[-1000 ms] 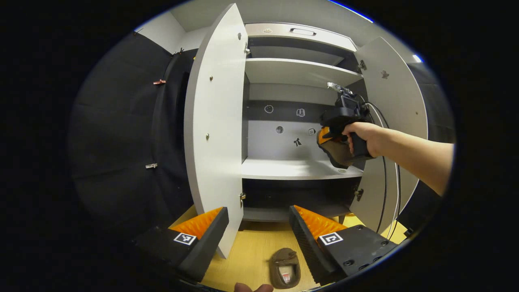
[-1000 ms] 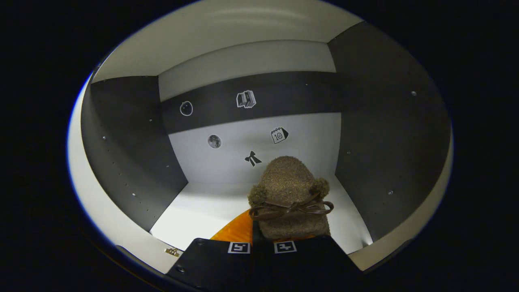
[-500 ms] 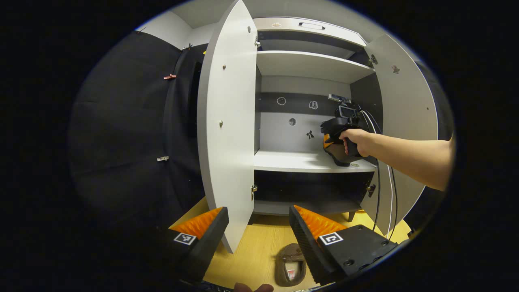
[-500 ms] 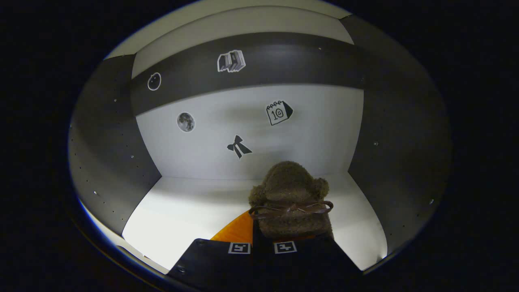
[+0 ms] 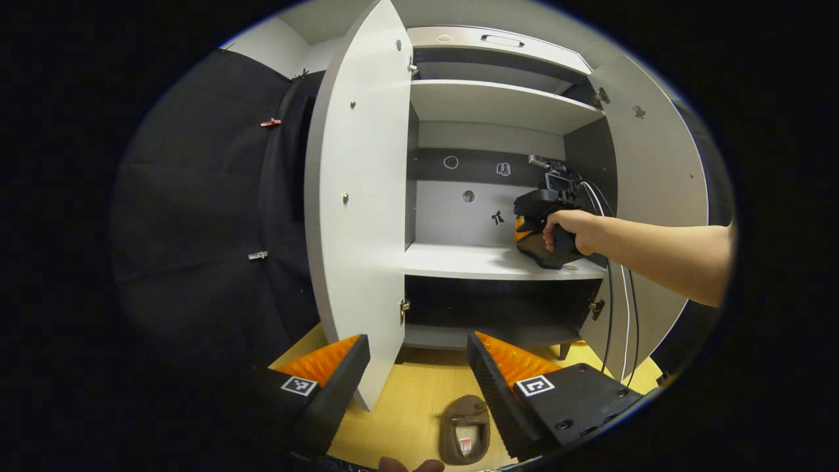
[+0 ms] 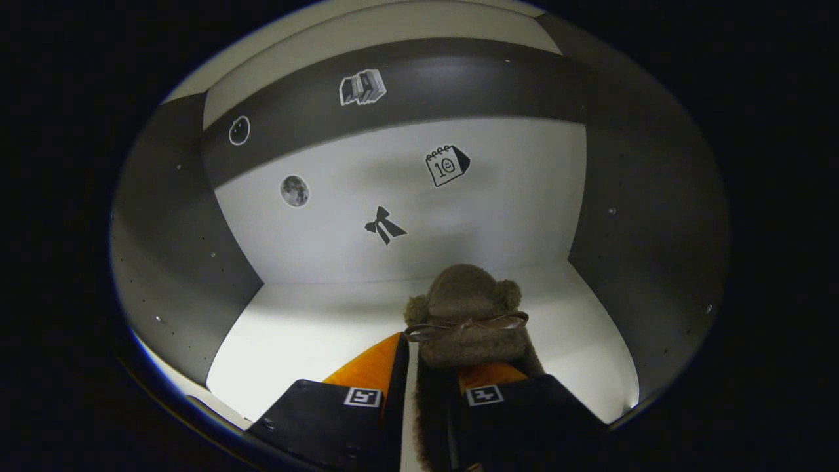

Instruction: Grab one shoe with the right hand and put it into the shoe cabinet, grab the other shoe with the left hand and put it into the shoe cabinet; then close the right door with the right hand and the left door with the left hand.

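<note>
The right tool is reaching into the shoe cabinet, above the middle shelf; in the right gripper view its fingers are standing slightly parted, with a gap showing between the left finger and the furry brown shoe, so I cannot tell whether both are still pressing on it; half a second ago the two fingers were sitting closer together around the heel. The shoe is lying ahead of this tool and slightly right, toe toward the back panel, its sole seemingly on the shelf; open shelf is stretching to the tool's left, while the dark side wall is near on its right. In the left gripper view the right tool and the hand holding it are sitting a little lower than before, at the shelf's right end, just inside the right door.

The left tool is hanging spread wide with nothing between its fingers; the second shoe is lying on the wooden floor just below and between them, beside the right finger; the edge of the open left door is dropping down just ahead of the left finger, a touch further left than a moment ago; the cabinet's opening is lying ahead and above.
</note>
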A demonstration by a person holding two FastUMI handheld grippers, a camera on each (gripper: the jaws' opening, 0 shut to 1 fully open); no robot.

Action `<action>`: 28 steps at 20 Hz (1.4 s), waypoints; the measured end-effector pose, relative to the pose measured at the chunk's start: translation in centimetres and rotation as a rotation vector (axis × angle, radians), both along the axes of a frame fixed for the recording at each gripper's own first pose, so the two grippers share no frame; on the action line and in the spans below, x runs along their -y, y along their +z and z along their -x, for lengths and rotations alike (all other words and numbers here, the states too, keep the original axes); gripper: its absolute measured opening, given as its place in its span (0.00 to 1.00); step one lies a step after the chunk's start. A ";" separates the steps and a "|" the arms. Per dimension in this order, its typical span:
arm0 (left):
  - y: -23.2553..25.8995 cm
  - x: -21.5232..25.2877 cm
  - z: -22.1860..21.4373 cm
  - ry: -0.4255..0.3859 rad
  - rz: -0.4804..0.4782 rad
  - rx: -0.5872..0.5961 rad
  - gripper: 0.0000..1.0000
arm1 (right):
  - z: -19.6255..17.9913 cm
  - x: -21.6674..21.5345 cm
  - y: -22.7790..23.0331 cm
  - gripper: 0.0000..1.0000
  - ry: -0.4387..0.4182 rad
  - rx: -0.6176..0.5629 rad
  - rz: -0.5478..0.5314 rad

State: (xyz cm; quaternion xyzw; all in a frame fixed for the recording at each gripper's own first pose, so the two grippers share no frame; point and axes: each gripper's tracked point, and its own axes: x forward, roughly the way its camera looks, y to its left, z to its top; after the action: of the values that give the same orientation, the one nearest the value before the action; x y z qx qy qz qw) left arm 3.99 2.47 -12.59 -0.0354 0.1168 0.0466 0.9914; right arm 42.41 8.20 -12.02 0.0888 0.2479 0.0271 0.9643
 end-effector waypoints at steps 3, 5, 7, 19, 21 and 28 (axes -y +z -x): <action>0.0 0.6 0.0 -0.020 0.010 0.009 0.94 | 1.8 -0.8 1.2 0.71 0.041 0.004 -0.035; 0.2 1.1 0.0 -0.035 0.008 0.016 0.95 | 3.0 -0.9 2.0 0.77 0.058 0.017 -0.023; 0.3 1.4 0.1 -0.046 0.007 0.019 0.94 | 4.5 -1.1 2.7 0.93 0.071 0.028 -0.030; -4.8 2.7 2.5 -0.117 0.019 -0.051 0.94 | 18.2 0.0 13.2 0.98 0.092 0.379 -0.011; -7.2 3.3 2.9 -0.143 0.031 -0.091 0.94 | 21.3 0.3 13.8 0.98 0.088 0.417 -0.001; -18.8 6.0 3.0 -0.243 -0.014 -0.258 0.94 | 29.5 2.2 15.8 0.98 0.104 0.512 0.020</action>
State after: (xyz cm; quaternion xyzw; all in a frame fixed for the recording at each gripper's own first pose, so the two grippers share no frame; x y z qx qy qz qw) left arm 1.03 -3.51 -31.39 -0.0078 0.2459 -0.0687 0.9668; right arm 12.88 6.03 3.79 0.0564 0.0002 0.0959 0.9938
